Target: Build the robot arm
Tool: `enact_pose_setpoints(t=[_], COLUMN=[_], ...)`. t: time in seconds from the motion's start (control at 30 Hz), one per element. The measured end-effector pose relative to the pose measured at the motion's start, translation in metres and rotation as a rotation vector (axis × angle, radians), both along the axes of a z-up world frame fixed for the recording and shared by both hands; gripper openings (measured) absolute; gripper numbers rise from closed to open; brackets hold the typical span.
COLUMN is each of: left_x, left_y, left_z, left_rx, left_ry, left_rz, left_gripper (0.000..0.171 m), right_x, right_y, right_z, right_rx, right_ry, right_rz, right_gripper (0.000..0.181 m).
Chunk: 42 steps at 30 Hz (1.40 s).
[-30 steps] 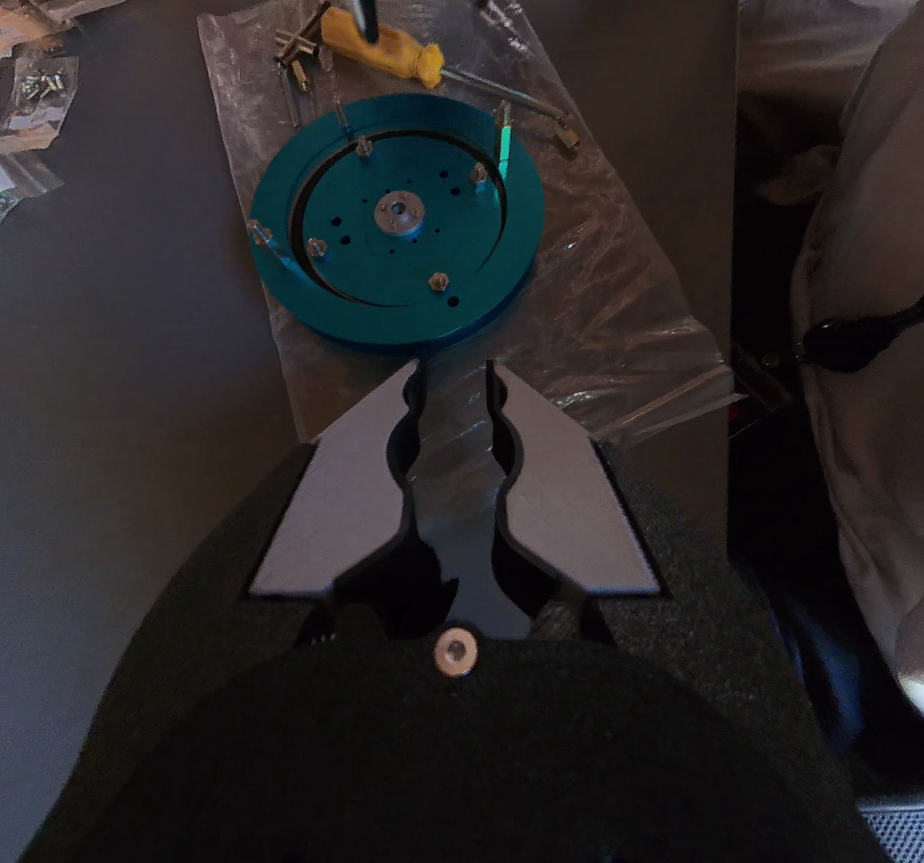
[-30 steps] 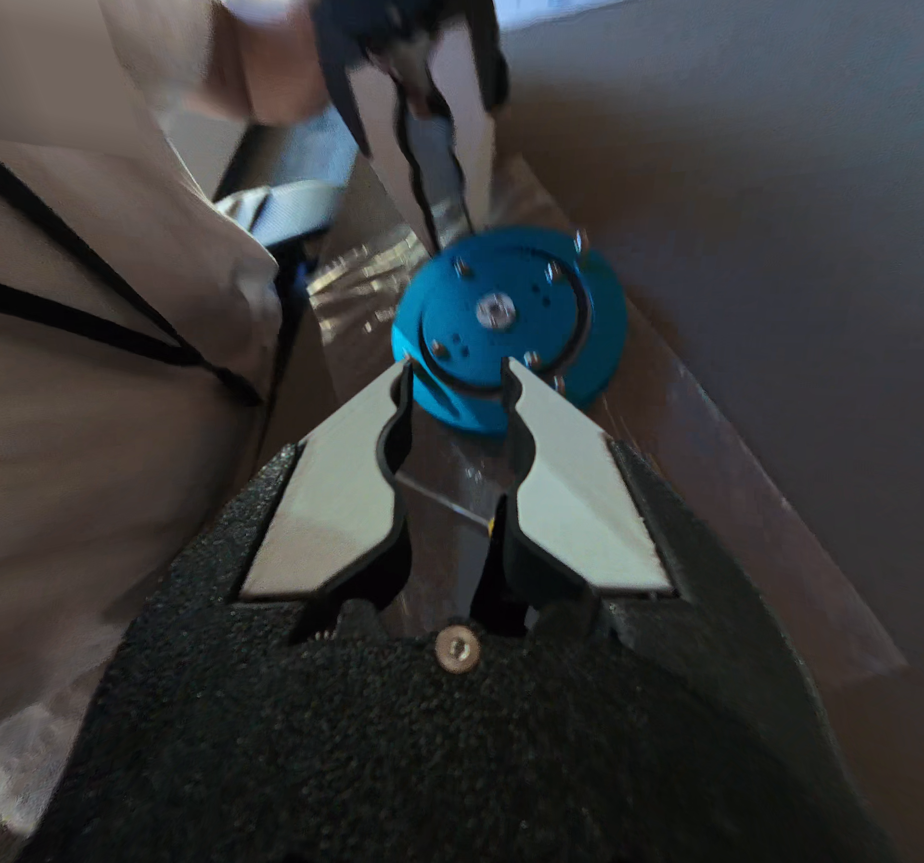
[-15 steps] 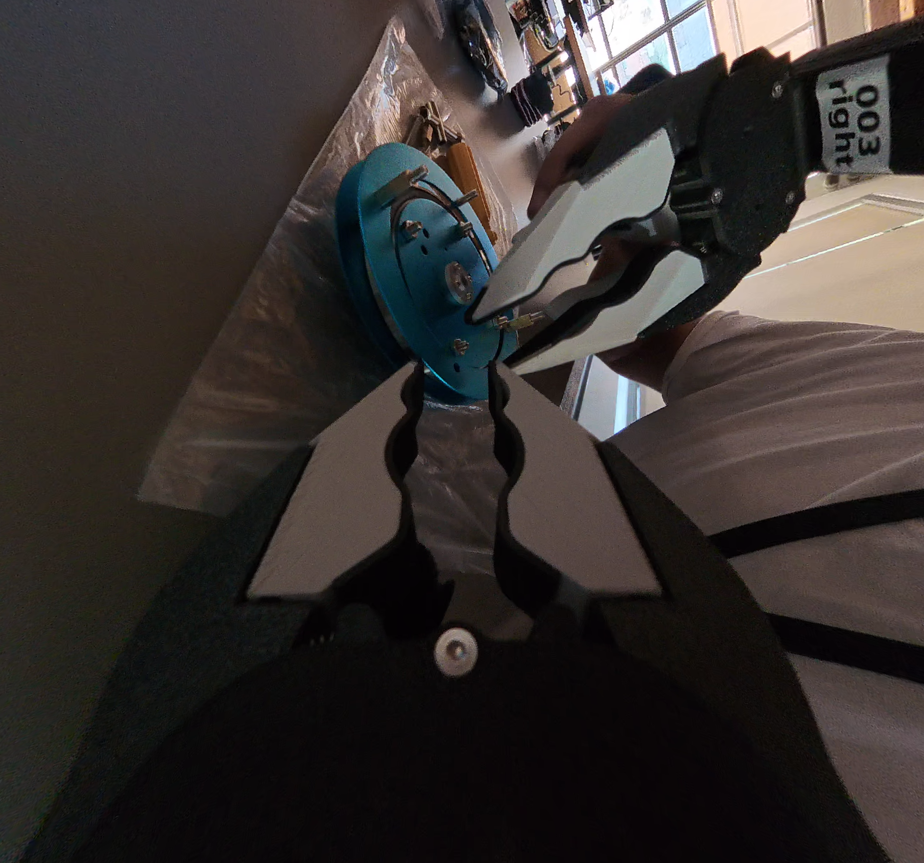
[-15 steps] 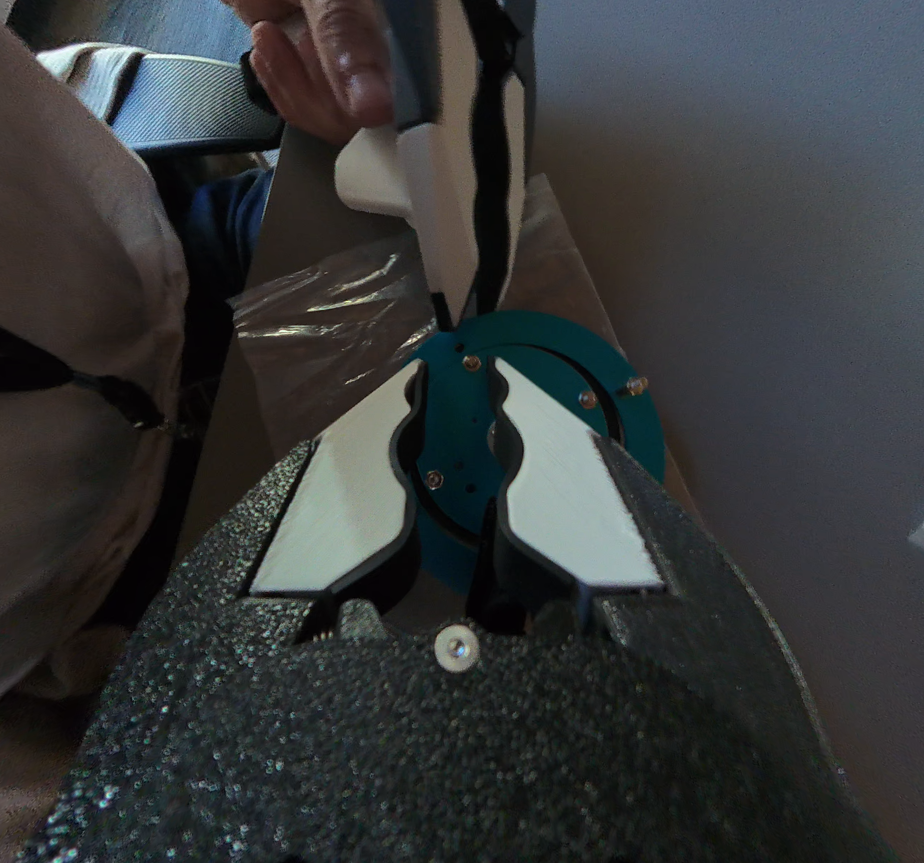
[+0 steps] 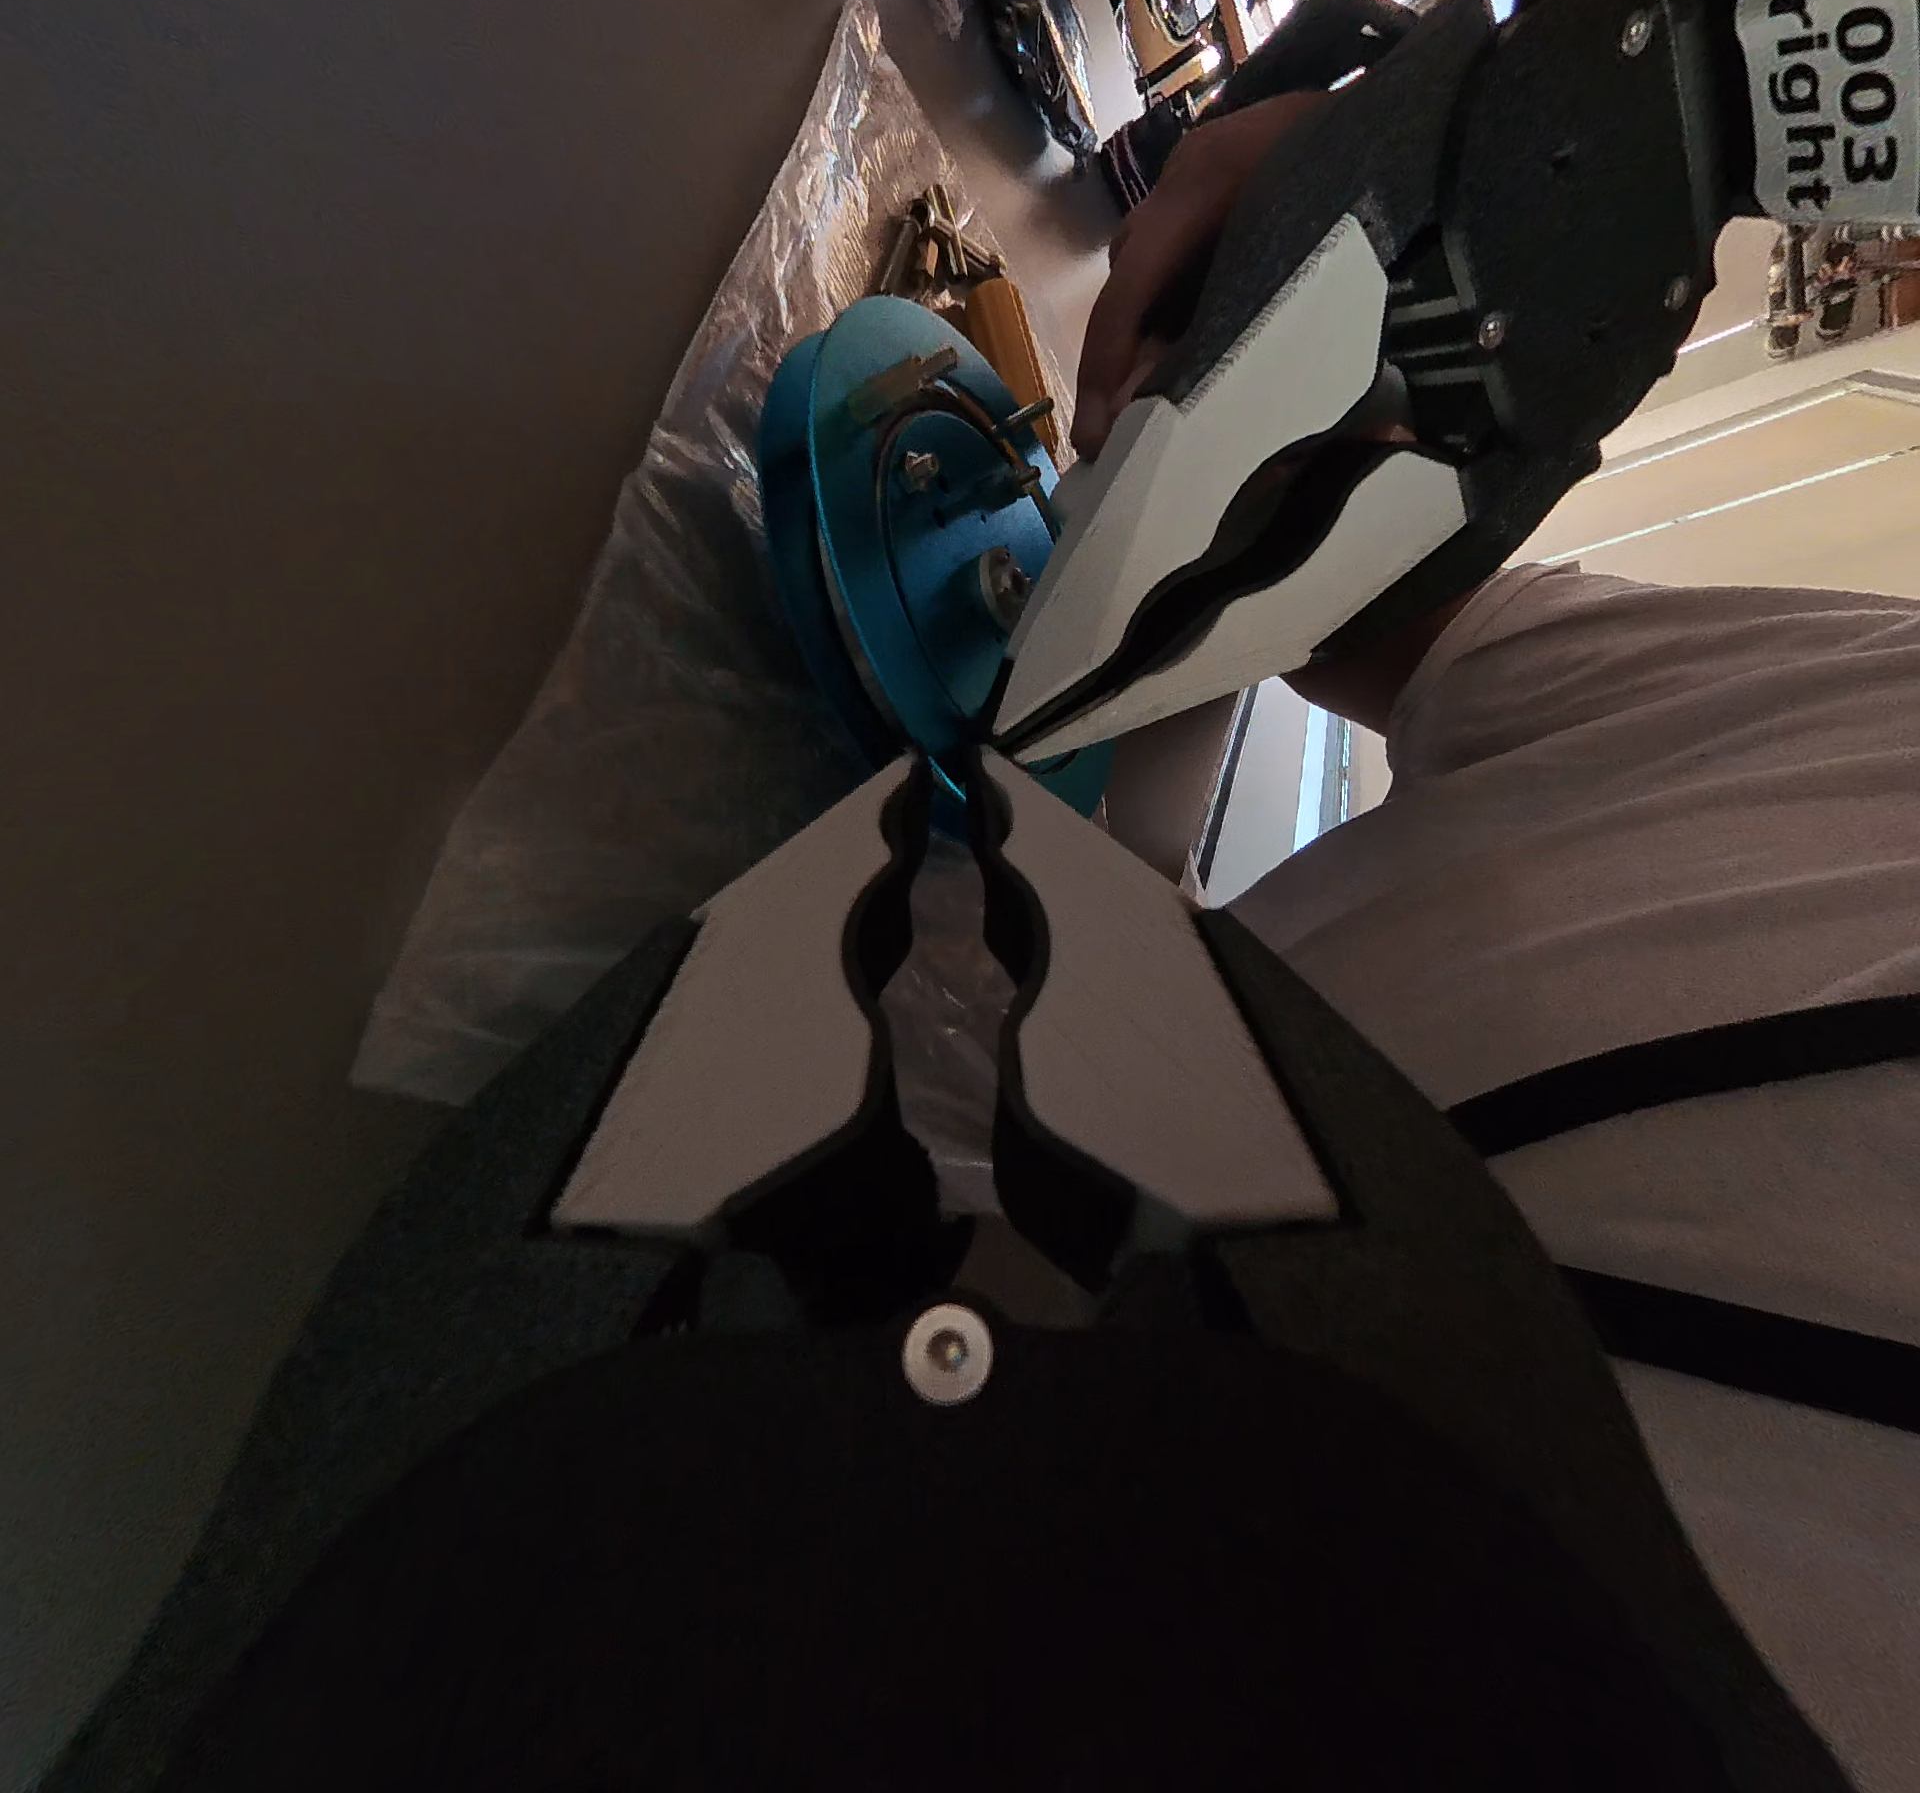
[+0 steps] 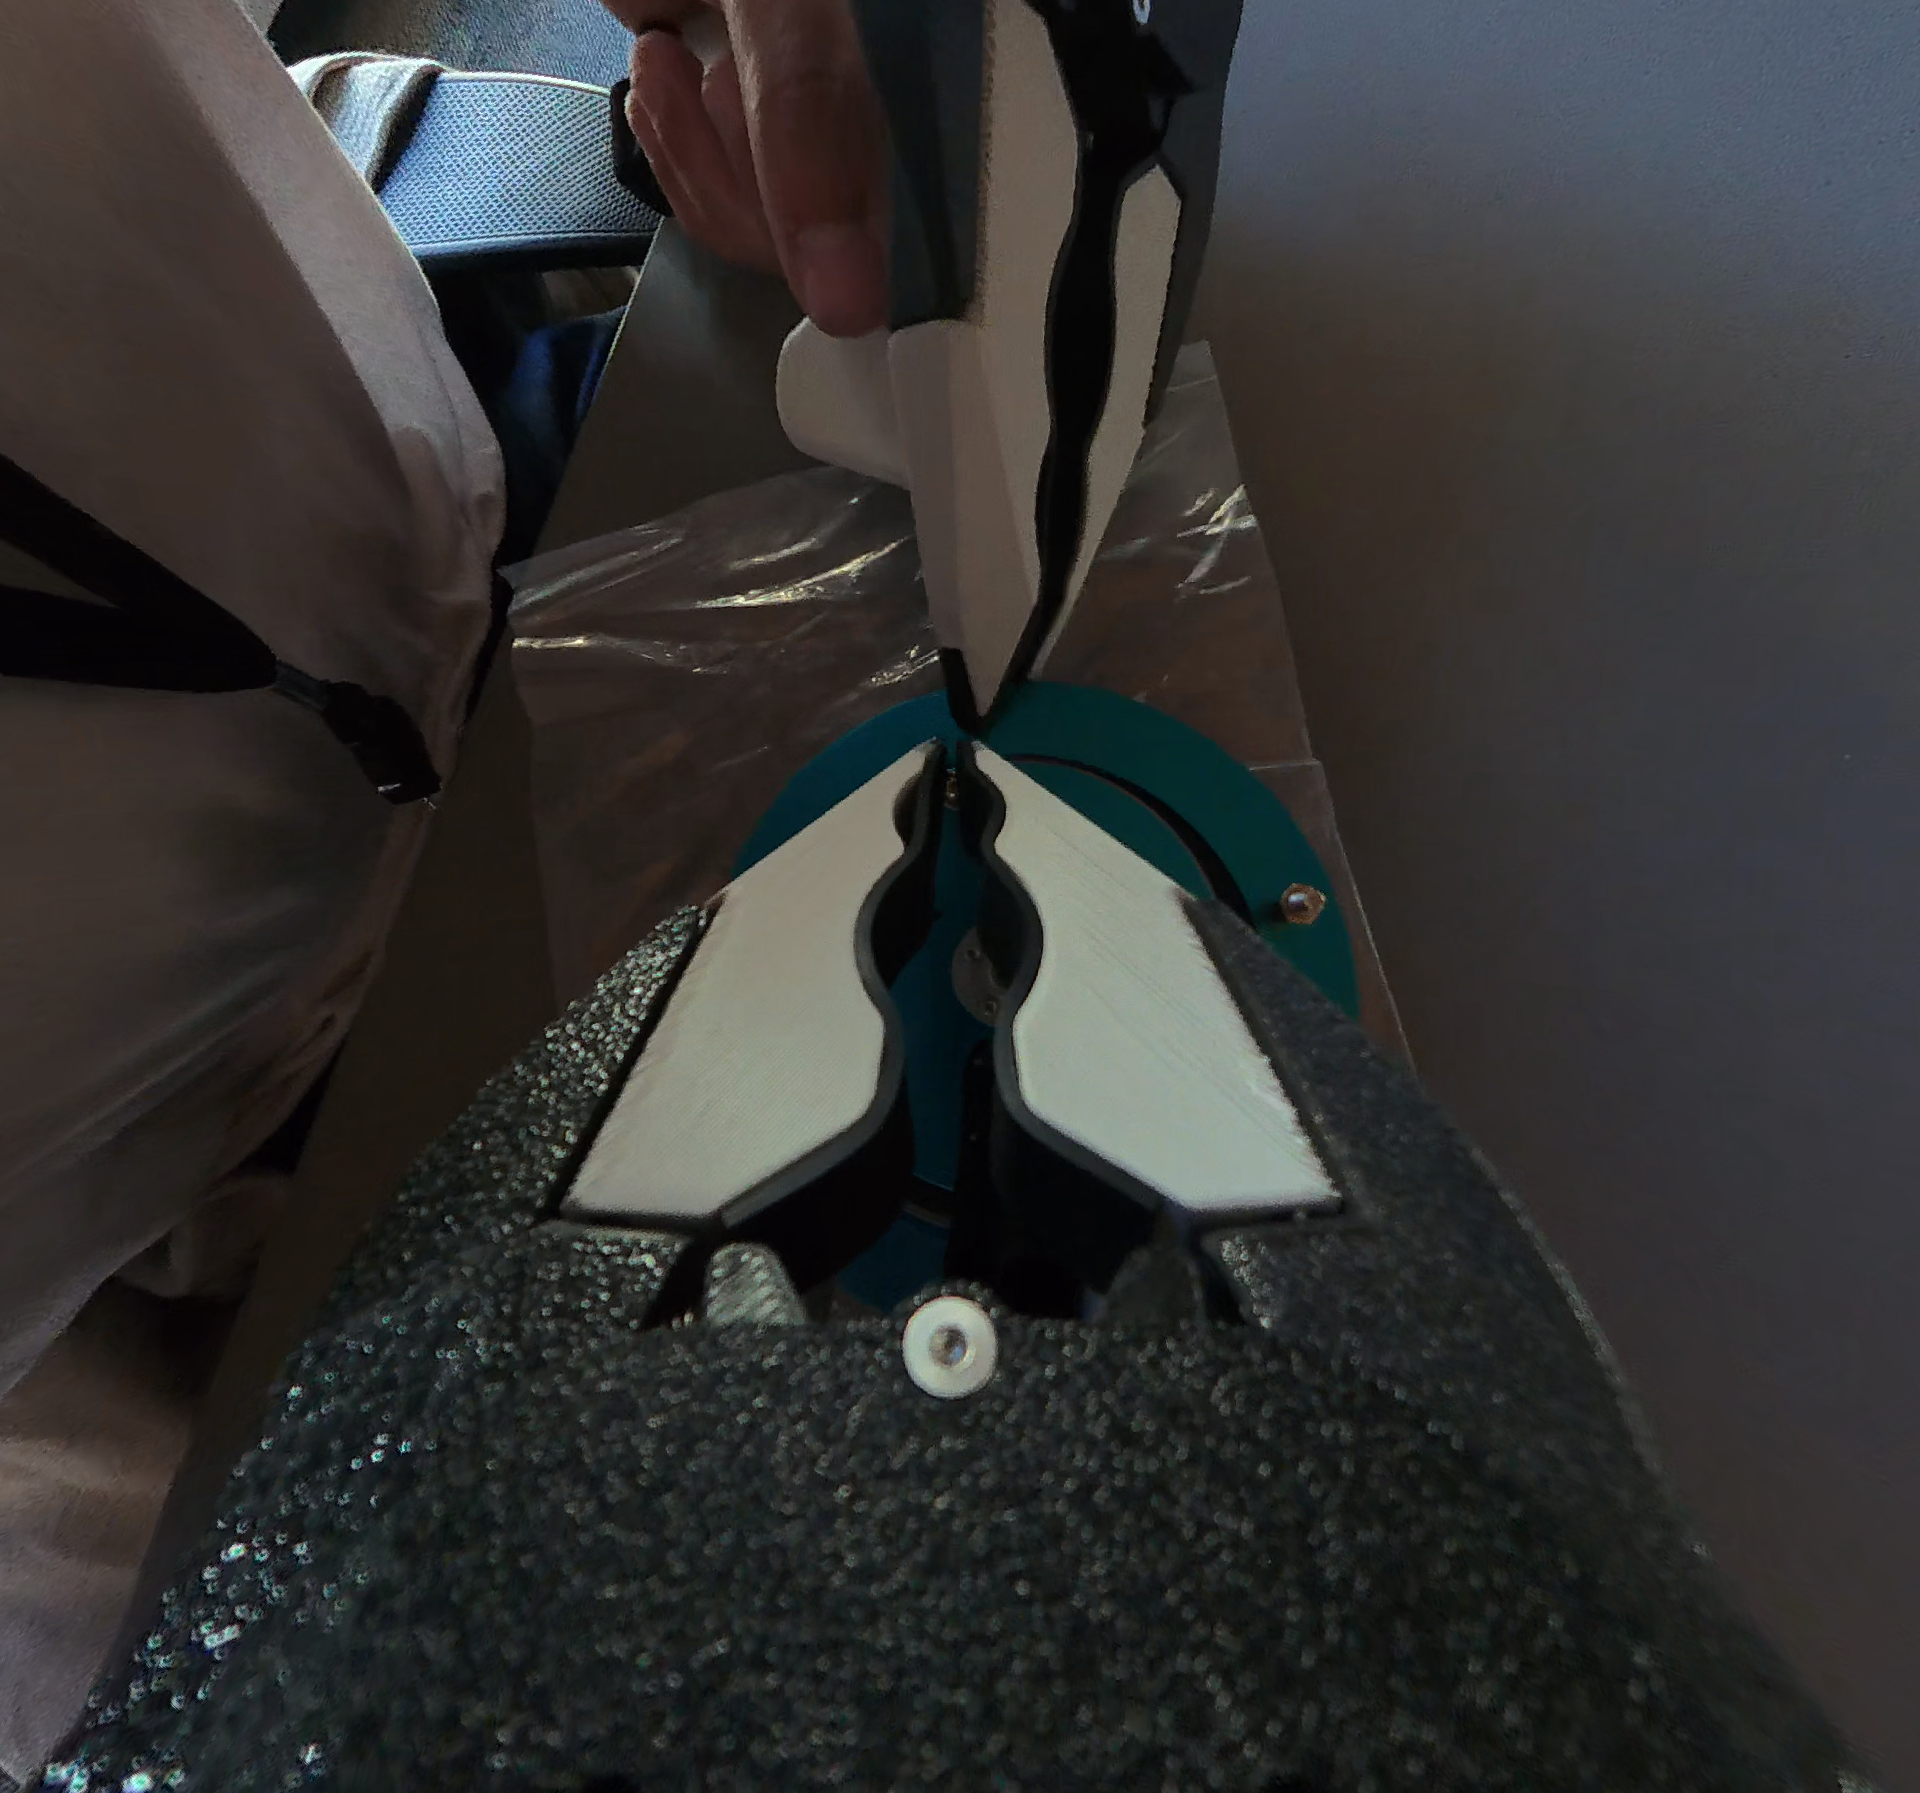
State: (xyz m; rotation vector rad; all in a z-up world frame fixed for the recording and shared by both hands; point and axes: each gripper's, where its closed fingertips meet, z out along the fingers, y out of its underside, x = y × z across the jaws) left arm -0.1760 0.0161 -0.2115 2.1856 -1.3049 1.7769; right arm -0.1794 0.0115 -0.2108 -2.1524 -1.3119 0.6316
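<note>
While both sets of tongs meet at the near rim of the blue disc (image 5: 914, 548), left tongs (image 5: 948, 769) grip that rim; right tongs (image 6: 951, 767) clamp a small brass stud (image 6: 952, 788).

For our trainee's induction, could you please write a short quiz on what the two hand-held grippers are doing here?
1. True or false: the round teal metal disc lies on a clear plastic sheet.
2. The right hand-held gripper is shut on: A) a red cup; B) a small brass standoff; C) the sheet.
3. Fill in: the left hand-held gripper pinches the disc's ____.
Key: 1 true; 2 B; 3 rim.
</note>
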Motion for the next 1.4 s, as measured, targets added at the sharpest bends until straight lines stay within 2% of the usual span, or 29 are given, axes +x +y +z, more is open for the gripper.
enact_pose_setpoints(t=[0.6,1.0,1.13,1.4], left_x=[-0.002,-0.004,-0.003,-0.004], left_y=[0.0,0.0,0.0,-0.002], left_z=[0.0,0.0,0.0,0.0], left_rx=[-0.025,-0.012,-0.014,-0.001], left_ry=[0.004,0.0,0.0,-0.005], left_rz=[0.001,0.003,0.002,-0.01], left_gripper=[0.005,0.005,0.005,0.004], right_x=[0.01,0.01,0.003,0.006], right_y=[0.001,-0.001,-0.002,-0.002], right_z=[0.004,0.0,0.003,0.0], right_rx=[-0.011,-0.001,-0.009,0.011], right_ry=[-0.002,-0.025,0.02,-0.007], right_rz=[0.001,0.005,0.027,0.025], right_gripper=[0.007,0.0,0.01,0.006])
